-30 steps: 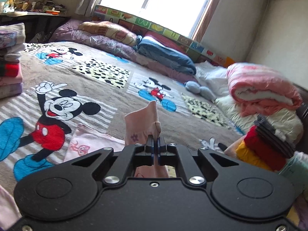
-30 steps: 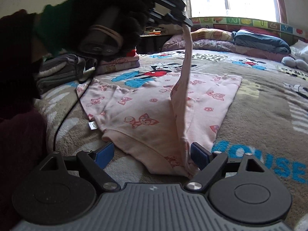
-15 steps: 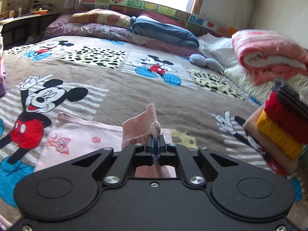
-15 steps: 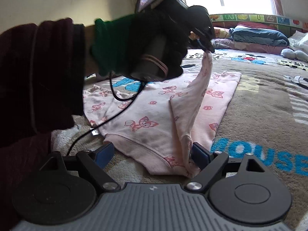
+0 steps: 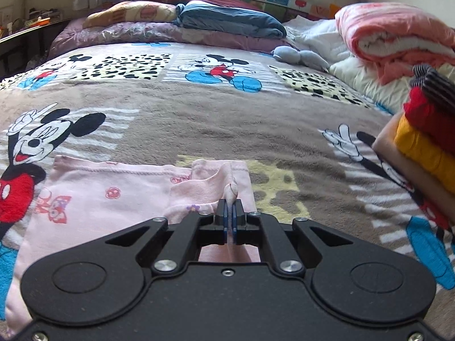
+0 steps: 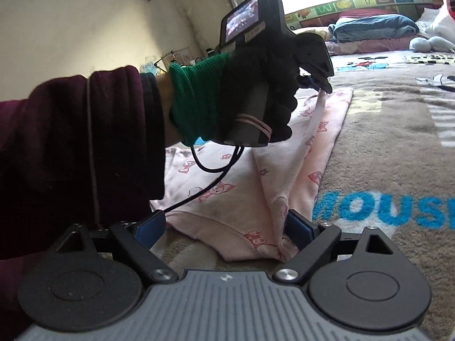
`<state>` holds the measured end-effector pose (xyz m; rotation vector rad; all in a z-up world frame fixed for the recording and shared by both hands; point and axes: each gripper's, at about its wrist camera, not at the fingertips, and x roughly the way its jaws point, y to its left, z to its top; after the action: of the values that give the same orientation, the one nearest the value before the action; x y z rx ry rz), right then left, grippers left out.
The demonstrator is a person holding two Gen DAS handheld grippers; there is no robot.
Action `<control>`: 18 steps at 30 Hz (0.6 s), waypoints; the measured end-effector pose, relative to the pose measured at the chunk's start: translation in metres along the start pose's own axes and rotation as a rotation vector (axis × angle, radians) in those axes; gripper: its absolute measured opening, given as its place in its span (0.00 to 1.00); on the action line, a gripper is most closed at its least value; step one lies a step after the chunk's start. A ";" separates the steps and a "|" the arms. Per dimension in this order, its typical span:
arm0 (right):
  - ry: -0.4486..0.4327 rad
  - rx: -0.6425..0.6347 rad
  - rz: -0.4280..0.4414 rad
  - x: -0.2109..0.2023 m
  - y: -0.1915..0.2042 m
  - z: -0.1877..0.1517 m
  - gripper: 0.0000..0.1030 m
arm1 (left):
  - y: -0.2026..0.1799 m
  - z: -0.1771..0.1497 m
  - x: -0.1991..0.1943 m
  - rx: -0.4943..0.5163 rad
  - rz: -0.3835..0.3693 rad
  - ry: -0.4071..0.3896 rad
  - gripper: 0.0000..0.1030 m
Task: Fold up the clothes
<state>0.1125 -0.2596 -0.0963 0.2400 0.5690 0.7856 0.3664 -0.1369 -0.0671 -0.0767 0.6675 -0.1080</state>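
Note:
A pink printed garment (image 5: 93, 187) lies spread on the Mickey Mouse blanket (image 5: 199, 113). My left gripper (image 5: 229, 213) is shut on a bunched edge of it, low over the cloth, near its far right corner. In the right wrist view the garment (image 6: 284, 170) has its right side folded over along a crease. The left gripper (image 6: 318, 85), held in a gloved hand, pinches the far end of that fold. My right gripper (image 6: 224, 227) is open, its blue pads (image 6: 298, 227) on either side of the near hem, low on the bed.
A stack of folded clothes (image 5: 423, 133) stands at the right edge of the bed. Pillows (image 5: 227, 20) and a rolled pink quilt (image 5: 395, 37) lie at the head. A dark-sleeved arm (image 6: 79, 147) and a cable (image 6: 210, 167) cross the left of the right wrist view.
My left gripper has come down and moved away across the garment with the pinched edge, laying the fold flatter. The right gripper has stayed open at the near hem.

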 end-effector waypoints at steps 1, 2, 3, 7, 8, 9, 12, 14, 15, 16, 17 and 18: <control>-0.001 0.001 0.001 0.000 0.000 0.000 0.87 | -0.001 0.000 0.001 0.005 0.001 0.001 0.02; -0.002 0.002 0.001 0.000 -0.001 0.000 0.87 | -0.002 -0.001 0.001 0.011 0.002 0.002 0.02; -0.002 0.003 0.001 0.000 -0.001 -0.001 0.87 | -0.004 -0.001 0.002 0.016 0.003 0.003 0.02; -0.007 0.014 0.007 -0.002 -0.001 -0.003 0.87 | -0.010 -0.003 0.009 0.053 0.021 0.023 0.02; -0.008 0.019 0.008 -0.003 -0.001 -0.004 0.87 | -0.012 -0.004 0.011 0.065 0.024 0.033 0.02; -0.009 0.023 0.010 -0.004 -0.001 -0.004 0.87 | -0.013 -0.005 0.014 0.078 0.027 0.043 0.02; -0.009 0.028 0.009 -0.004 -0.001 -0.003 0.87 | -0.017 -0.005 0.020 0.113 0.005 0.059 0.07; -0.006 0.023 0.004 -0.005 0.002 -0.001 0.87 | -0.017 -0.002 0.019 0.125 -0.037 0.071 0.25; -0.004 0.021 0.001 -0.005 0.003 0.000 0.87 | -0.013 -0.001 0.015 0.110 -0.054 0.067 0.46; -0.003 0.020 -0.001 -0.005 0.004 0.000 0.87 | -0.009 0.001 0.011 0.095 -0.072 0.062 0.47; -0.001 0.018 -0.004 -0.005 0.005 -0.001 0.87 | -0.004 0.003 0.007 0.079 -0.089 0.057 0.47; 0.000 0.017 -0.006 -0.005 0.006 -0.001 0.87 | 0.000 0.005 0.002 0.064 -0.107 0.052 0.47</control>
<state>0.1054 -0.2596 -0.0928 0.2537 0.5759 0.7748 0.3714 -0.1370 -0.0647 -0.0480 0.7115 -0.2344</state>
